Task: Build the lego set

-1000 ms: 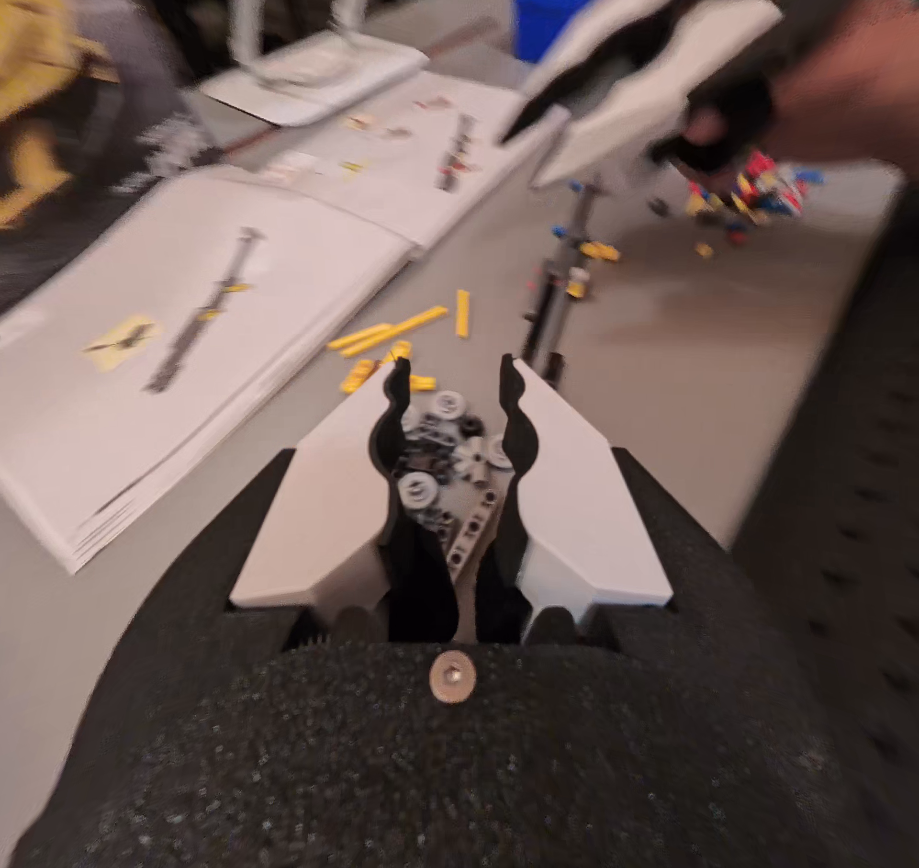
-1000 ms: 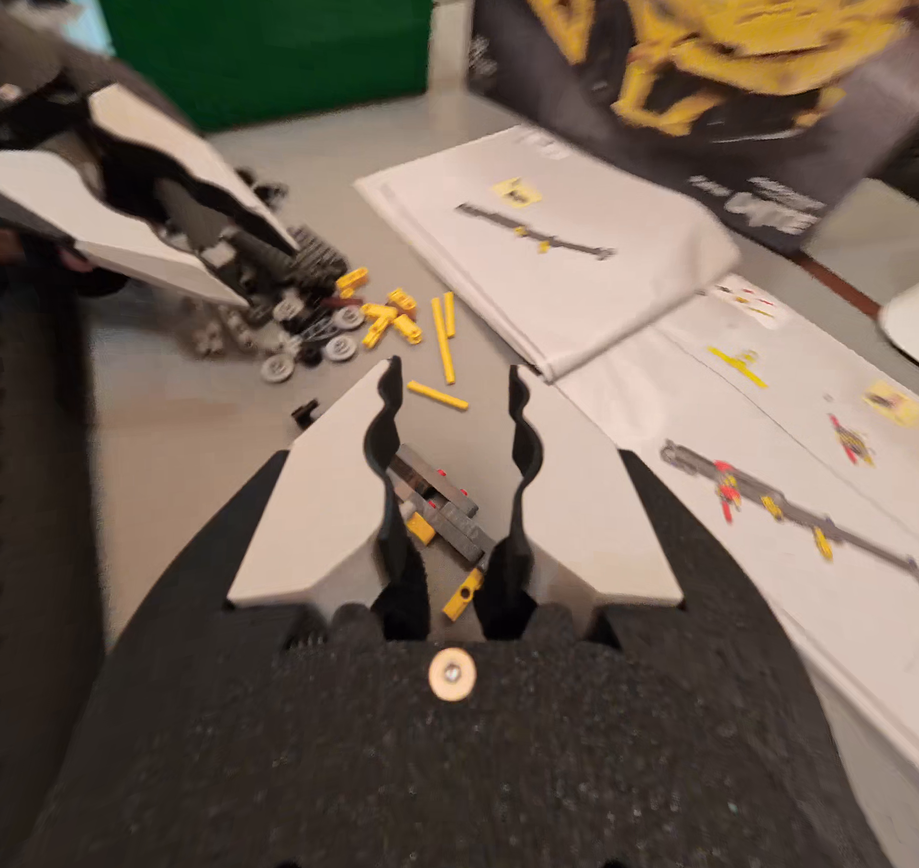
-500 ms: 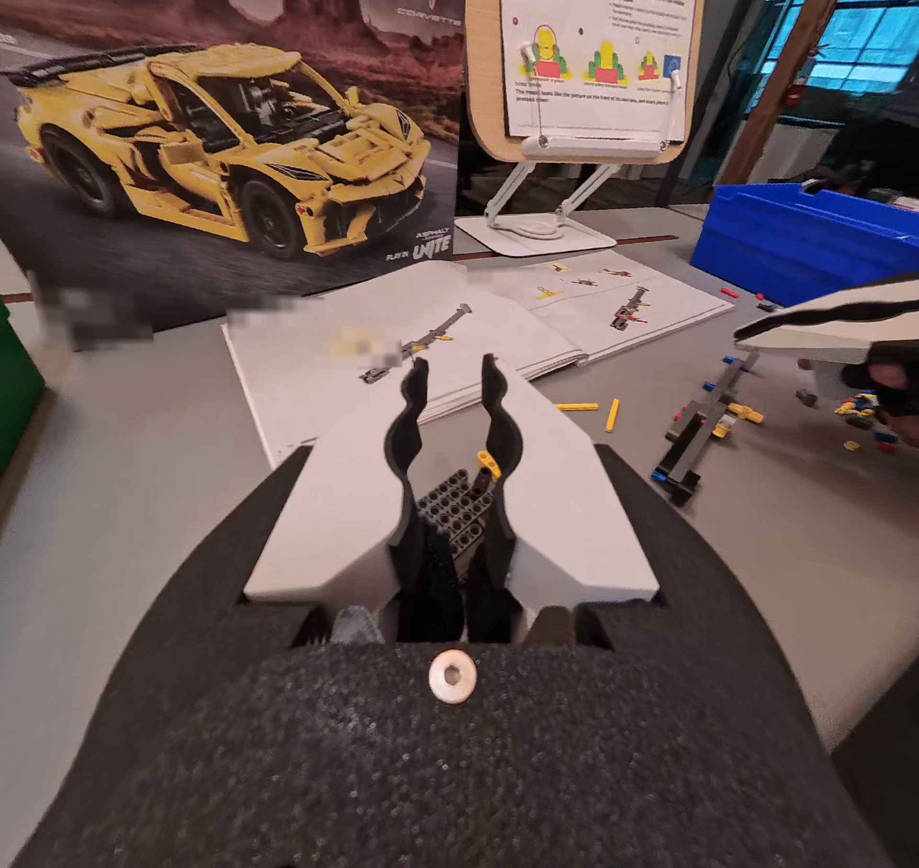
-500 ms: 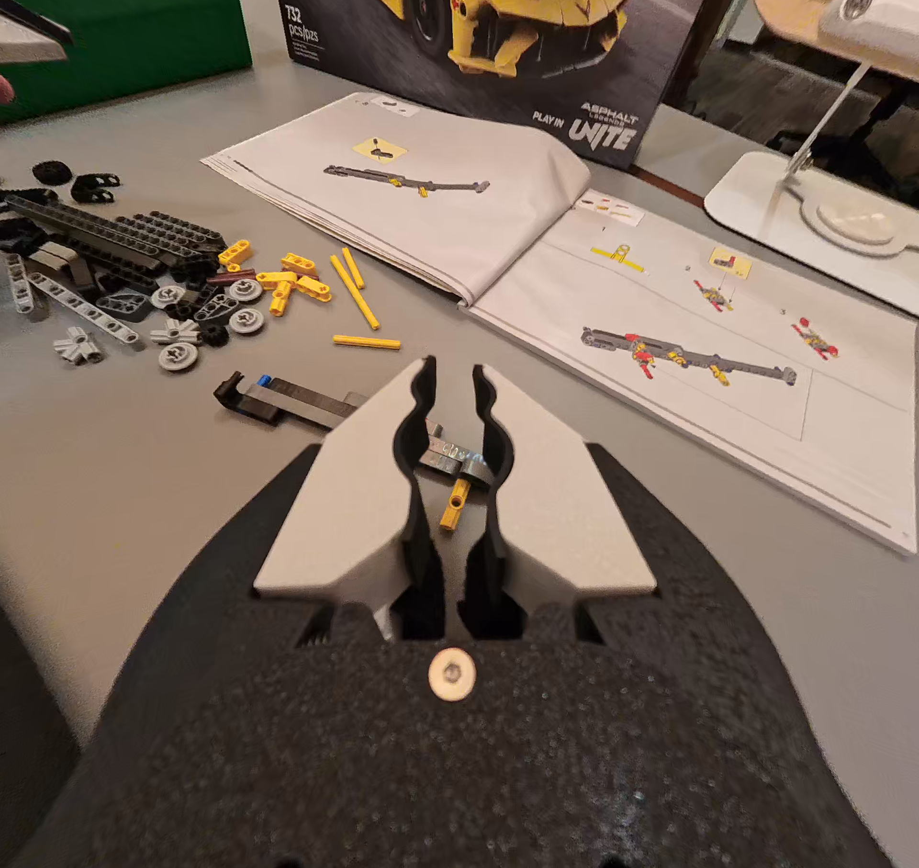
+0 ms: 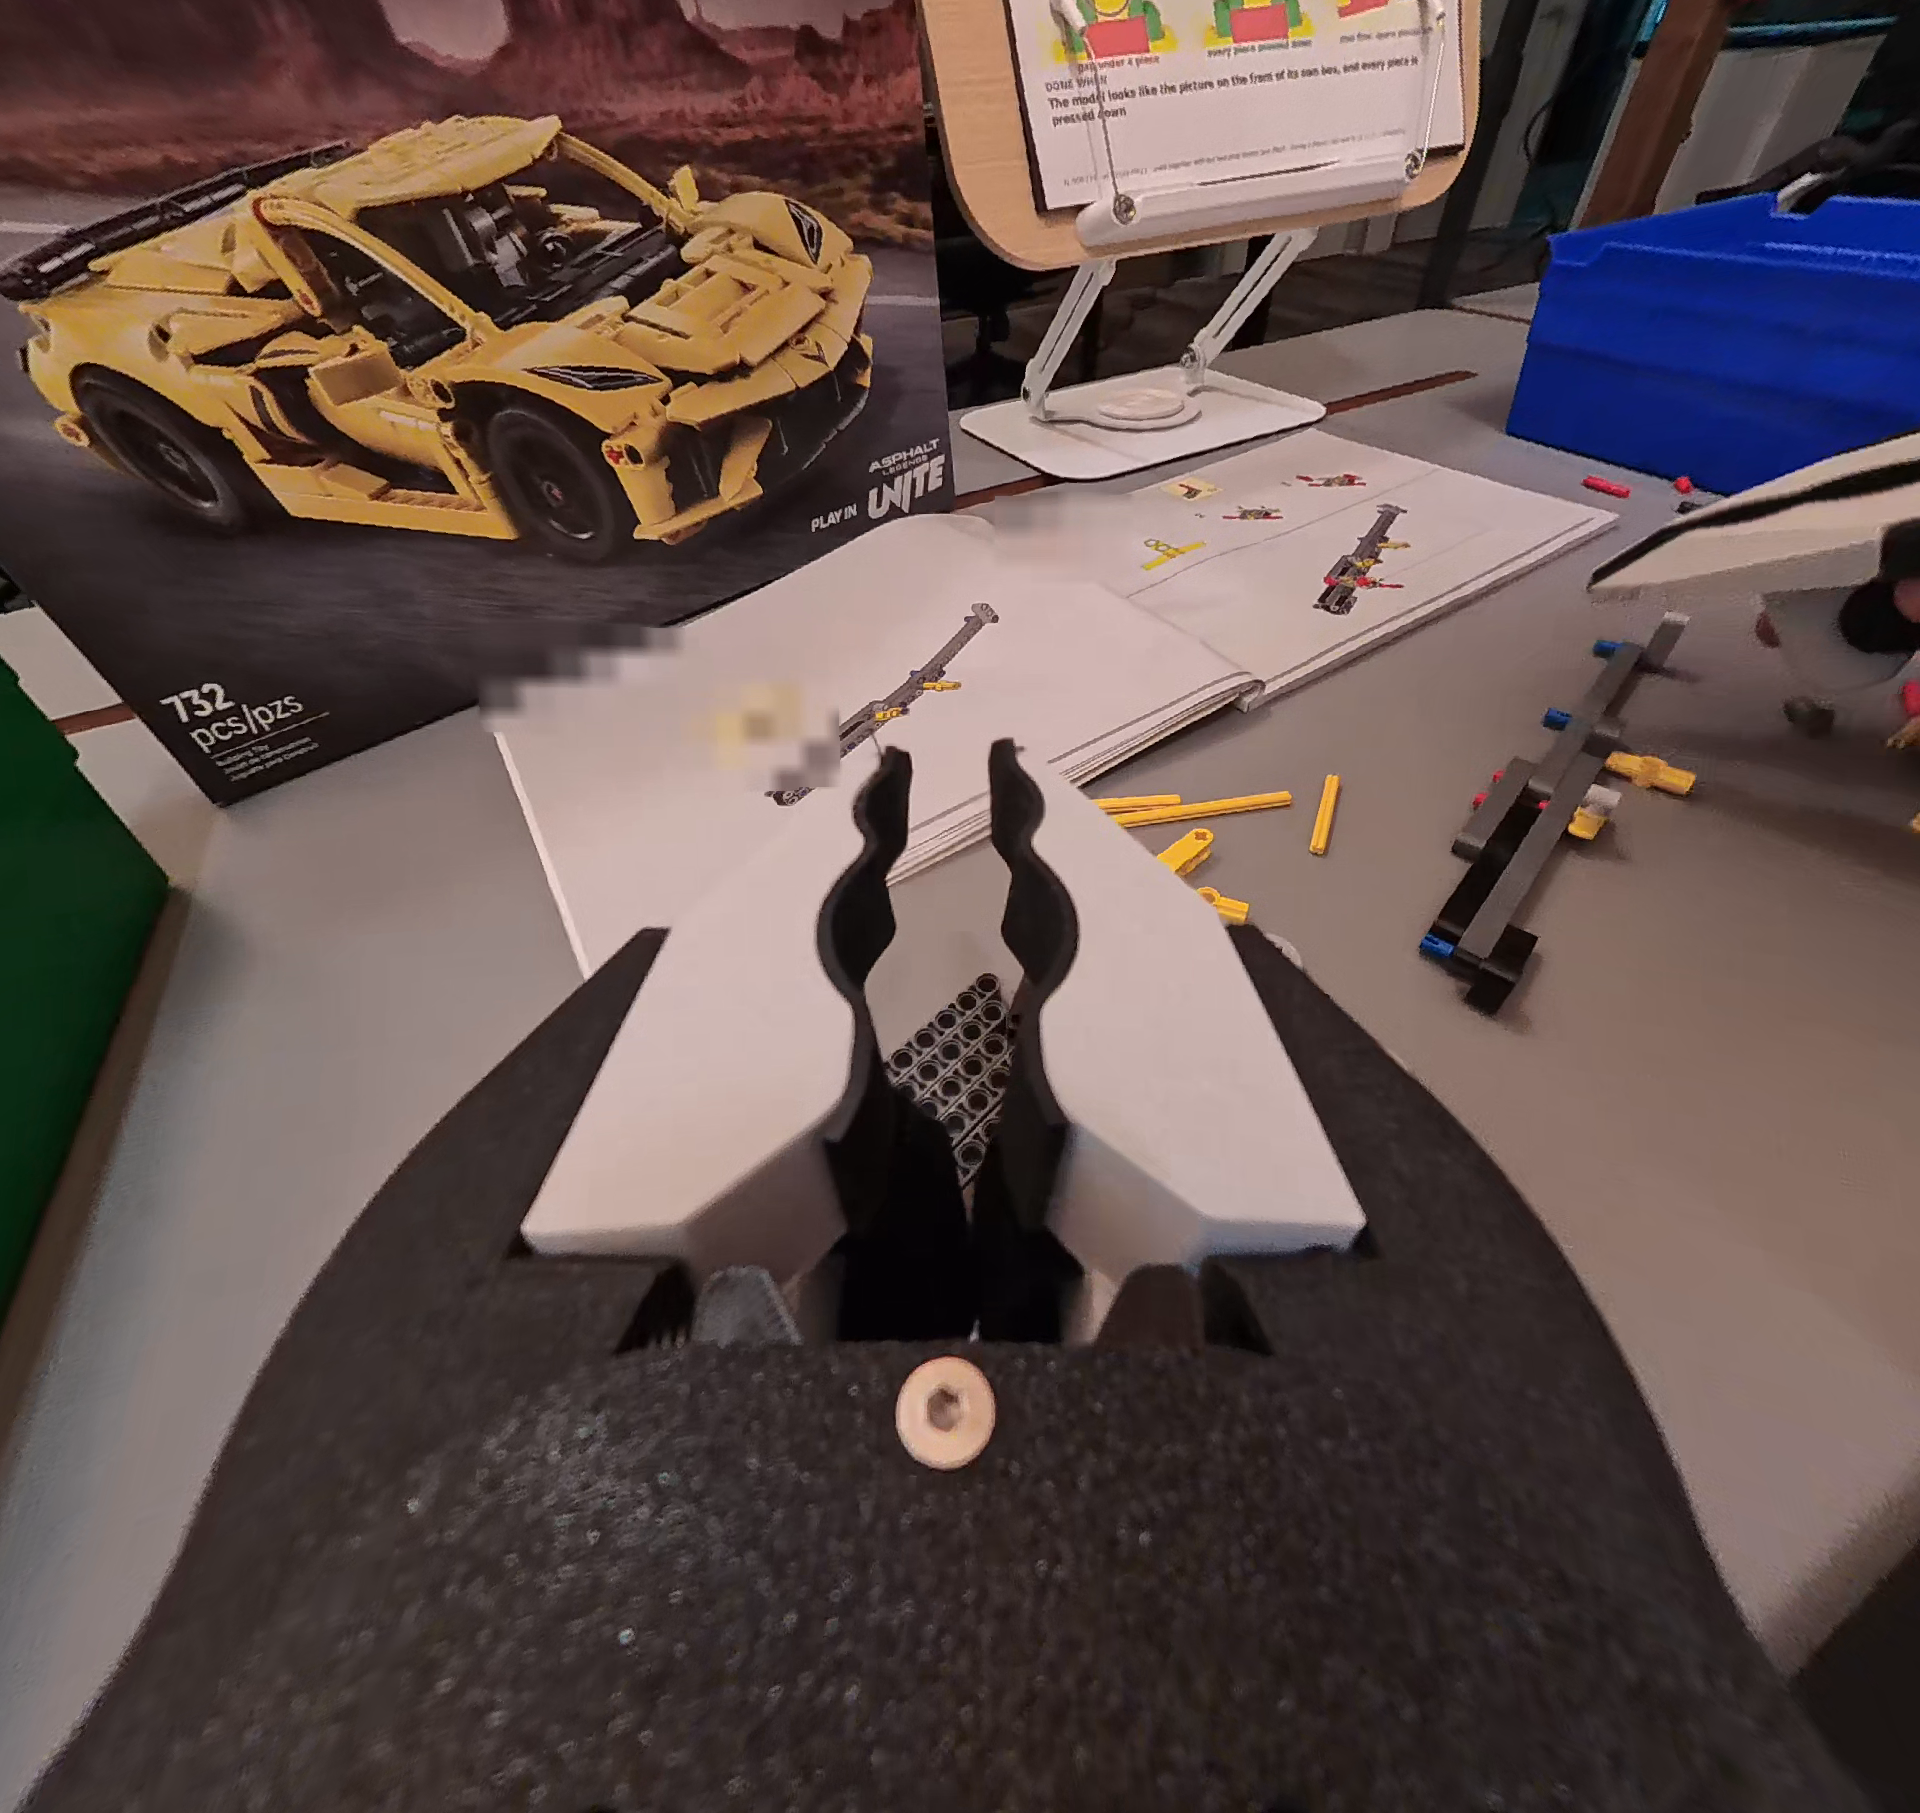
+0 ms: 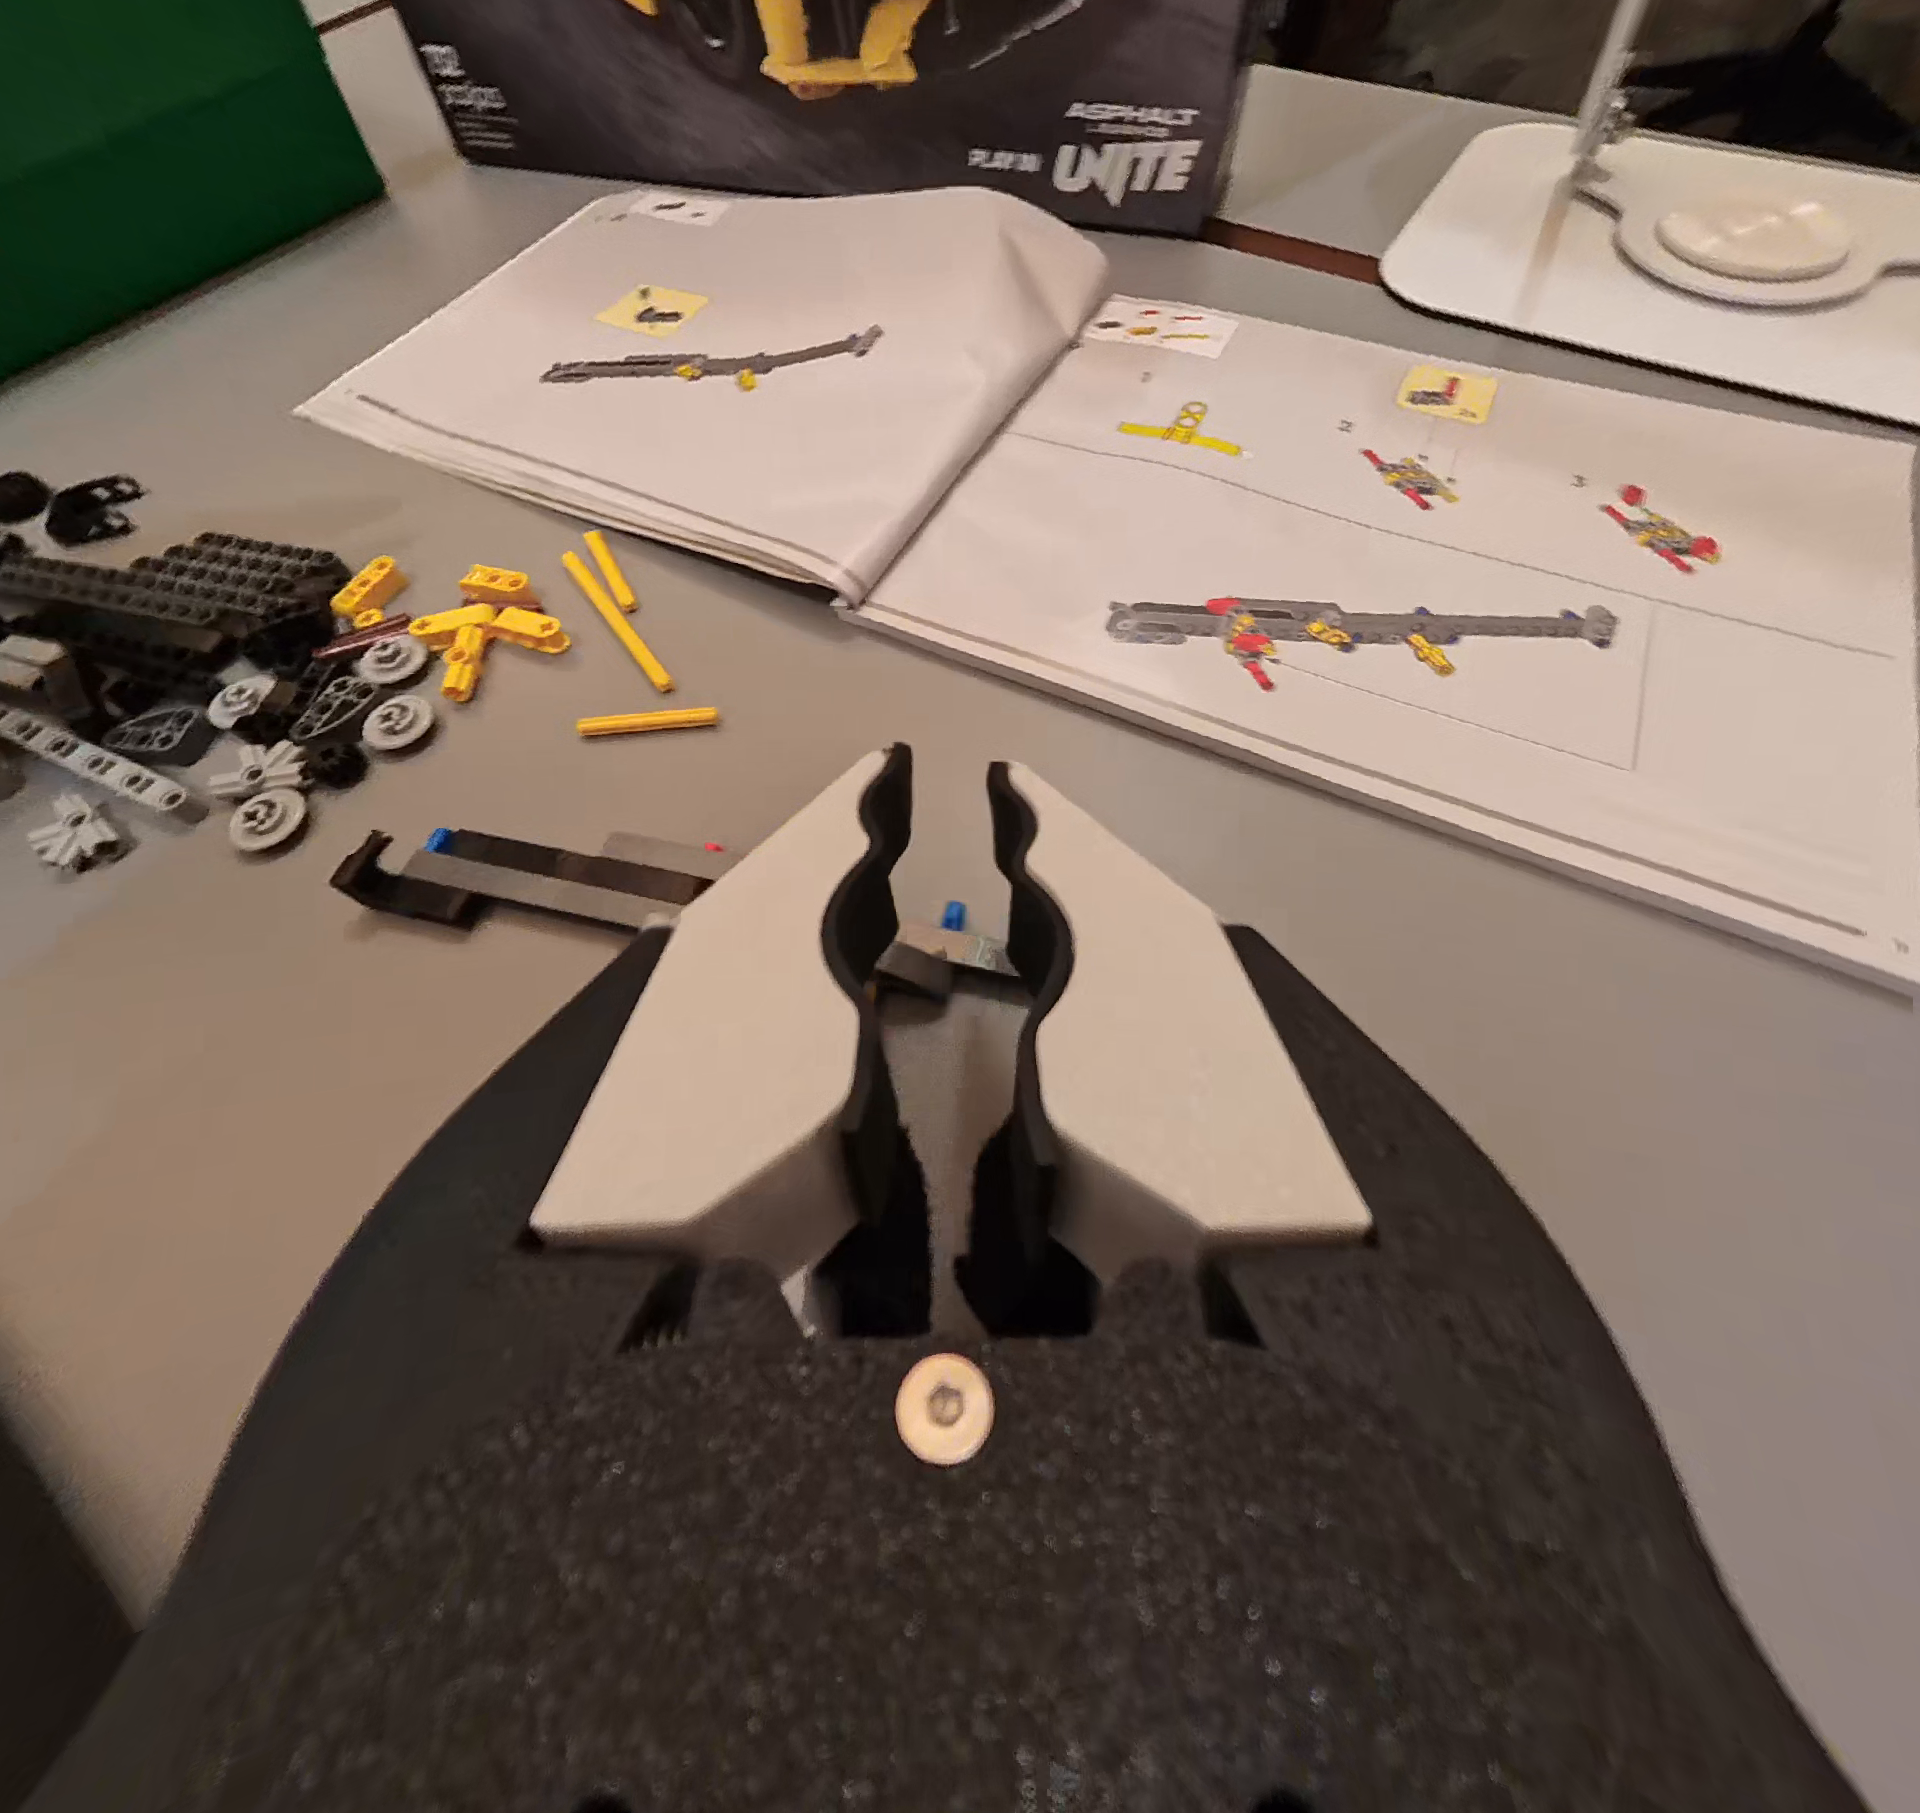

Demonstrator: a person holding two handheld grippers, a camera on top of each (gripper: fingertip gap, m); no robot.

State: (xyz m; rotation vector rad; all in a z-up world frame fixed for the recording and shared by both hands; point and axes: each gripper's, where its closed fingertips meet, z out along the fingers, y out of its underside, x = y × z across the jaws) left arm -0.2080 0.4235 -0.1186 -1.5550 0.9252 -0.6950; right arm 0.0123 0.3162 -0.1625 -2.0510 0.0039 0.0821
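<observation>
Grey-and-black lego beam assembly (image 6: 540, 875) lies flat on the table (image 6: 208, 1088), partly beneath the right gripper (image 6: 948, 776); left gripper (image 5: 948, 761) above loose black beams (image 5: 951, 1051); both narrowly spread, empty

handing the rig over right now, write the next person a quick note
Left gripper: open, empty, above the black beams.
Right gripper: open, empty, over the half-built long beam on the table.
Loose parts pile and yellow rods lie left of the beam; open manual behind it.
Done: only this one beam assembly is started.
Left: nearly the whole car.
</observation>
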